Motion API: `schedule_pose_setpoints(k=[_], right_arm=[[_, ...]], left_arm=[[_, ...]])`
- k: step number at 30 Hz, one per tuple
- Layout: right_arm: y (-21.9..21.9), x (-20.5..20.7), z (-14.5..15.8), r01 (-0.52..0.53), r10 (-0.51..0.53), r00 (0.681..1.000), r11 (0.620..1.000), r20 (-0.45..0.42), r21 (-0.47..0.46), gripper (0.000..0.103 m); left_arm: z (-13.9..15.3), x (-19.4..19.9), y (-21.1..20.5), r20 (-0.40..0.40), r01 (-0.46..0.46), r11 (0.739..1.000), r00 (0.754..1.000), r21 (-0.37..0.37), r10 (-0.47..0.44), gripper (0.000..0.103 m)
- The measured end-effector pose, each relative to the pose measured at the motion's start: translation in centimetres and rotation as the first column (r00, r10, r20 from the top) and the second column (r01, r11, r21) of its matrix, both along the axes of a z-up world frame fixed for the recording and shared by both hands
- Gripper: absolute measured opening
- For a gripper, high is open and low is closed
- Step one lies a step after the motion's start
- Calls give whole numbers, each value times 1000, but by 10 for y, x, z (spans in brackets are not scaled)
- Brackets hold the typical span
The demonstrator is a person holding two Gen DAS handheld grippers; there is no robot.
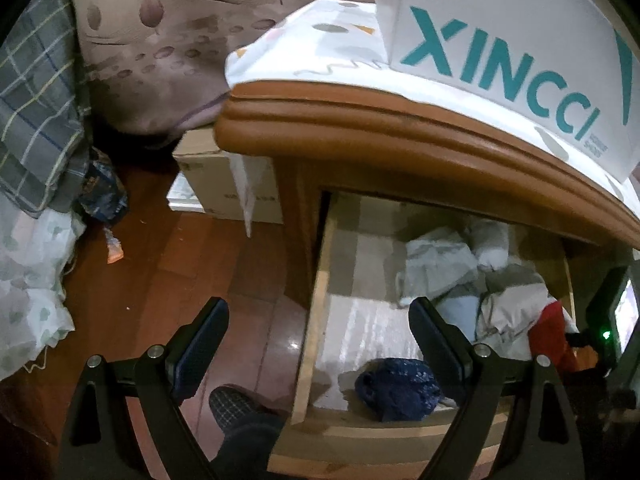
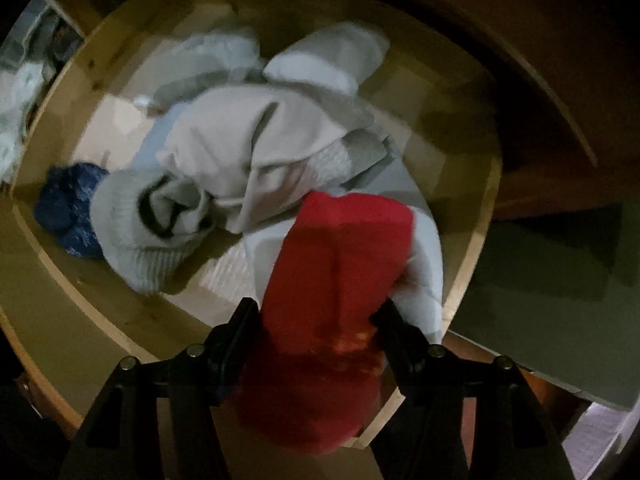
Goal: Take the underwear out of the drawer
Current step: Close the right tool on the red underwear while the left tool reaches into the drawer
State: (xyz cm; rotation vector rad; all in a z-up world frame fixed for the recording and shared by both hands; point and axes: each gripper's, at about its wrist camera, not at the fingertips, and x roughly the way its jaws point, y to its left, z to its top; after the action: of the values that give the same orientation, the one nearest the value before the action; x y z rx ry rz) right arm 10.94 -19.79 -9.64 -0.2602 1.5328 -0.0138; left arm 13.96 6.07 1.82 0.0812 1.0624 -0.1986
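Right wrist view: red underwear (image 2: 340,264) clamped between right gripper (image 2: 316,316) fingers, long axis toward 12 o'clock, above drawer (image 2: 476,248) front edge | left gripper (image 1: 318,320) spread, empty, farther, garment at its 3 o'clock.

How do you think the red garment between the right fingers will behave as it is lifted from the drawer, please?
The red garment looks soft and floppy: it bulges past the right gripper, so it will probably droop. Being thin cloth, it seems light. It overlaps the white garment, which might drag along.
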Motion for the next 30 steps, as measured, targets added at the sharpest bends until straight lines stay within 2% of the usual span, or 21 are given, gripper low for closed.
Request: schedule_pose_setpoints(k=[3, 6, 11, 14, 20, 24, 28, 30], right_arm=[[3, -7, 4, -23, 24, 999, 999, 41, -22, 56], [-1, -14, 17, -2, 2, 995, 1000, 100, 2, 49], [-12, -26, 45, 53, -73, 973, 994, 217, 96, 44], [-21, -35, 60, 79, -119, 953, 986, 279, 148, 43], [-44, -58, 89, 97, -236, 872, 942, 428, 322, 43], [-50, -65, 98, 75, -249, 834, 935, 492, 346, 43], [-57, -69, 104, 90, -286, 807, 924, 517, 372, 43], [-62, -74, 110, 96, -306, 783, 920, 541, 381, 43]], left_arm=[[-4, -1, -5, -18, 27, 1000, 999, 6, -27, 90], [-7, -3, -12, -27, 58, 998, 998, 9, -58, 90], [-15, -6, -27, -57, 119, 993, 991, -3, -119, 90], [-21, -11, -39, -94, 183, 983, 978, -31, -185, 90], [-33, -26, -74, -138, 313, 950, 941, -1, -310, 90], [-46, -27, -95, -223, 361, 931, 905, -53, -363, 92], [-59, -29, -112, -269, 391, 919, 881, -45, -388, 93], [-67, -30, -119, -300, 396, 918, 872, -30, -386, 93]])
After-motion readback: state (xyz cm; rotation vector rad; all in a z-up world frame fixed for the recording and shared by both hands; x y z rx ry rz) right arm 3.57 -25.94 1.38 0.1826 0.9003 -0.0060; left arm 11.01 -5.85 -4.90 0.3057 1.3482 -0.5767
